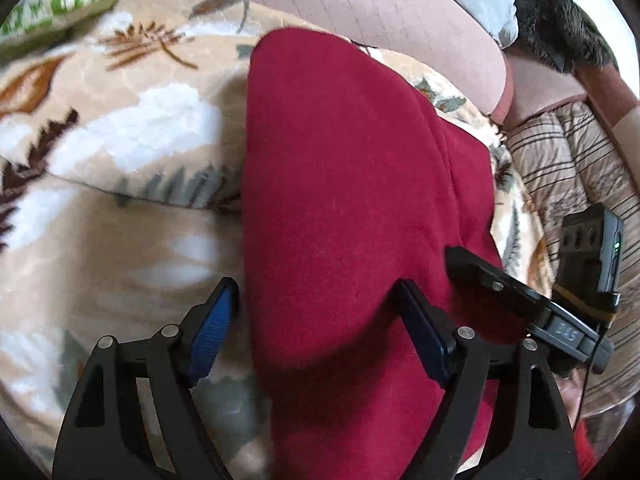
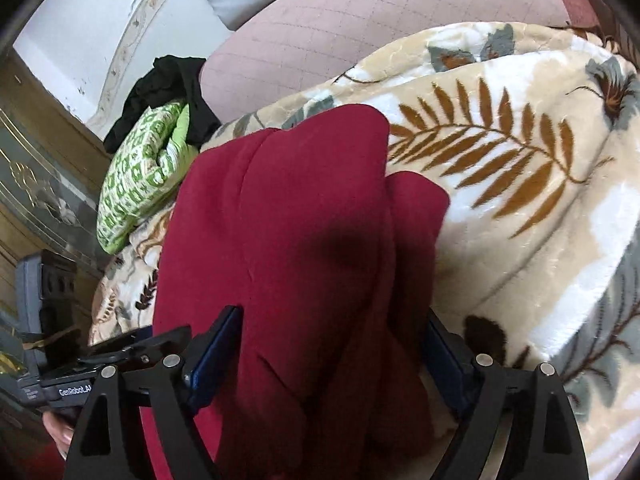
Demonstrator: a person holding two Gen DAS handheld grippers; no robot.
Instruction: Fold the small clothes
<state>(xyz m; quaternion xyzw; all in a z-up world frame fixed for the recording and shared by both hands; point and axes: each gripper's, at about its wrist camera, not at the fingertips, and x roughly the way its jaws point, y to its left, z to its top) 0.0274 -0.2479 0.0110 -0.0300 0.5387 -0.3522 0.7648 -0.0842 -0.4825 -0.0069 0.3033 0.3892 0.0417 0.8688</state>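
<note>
1. While a dark red garment [image 1: 352, 184] lay folded on the leaf-patterned blanket [image 1: 120, 128], the left gripper [image 1: 316, 316] stood over its near edge, jaws open, cloth between them but not pinched.
2. The right gripper [image 2: 332, 344] straddled the same garment's bunched end, jaws spread wide, pads not pressing.
3. A green patterned cloth [image 2: 140, 176] and a black cloth [image 2: 172, 92] lay just beyond.
</note>
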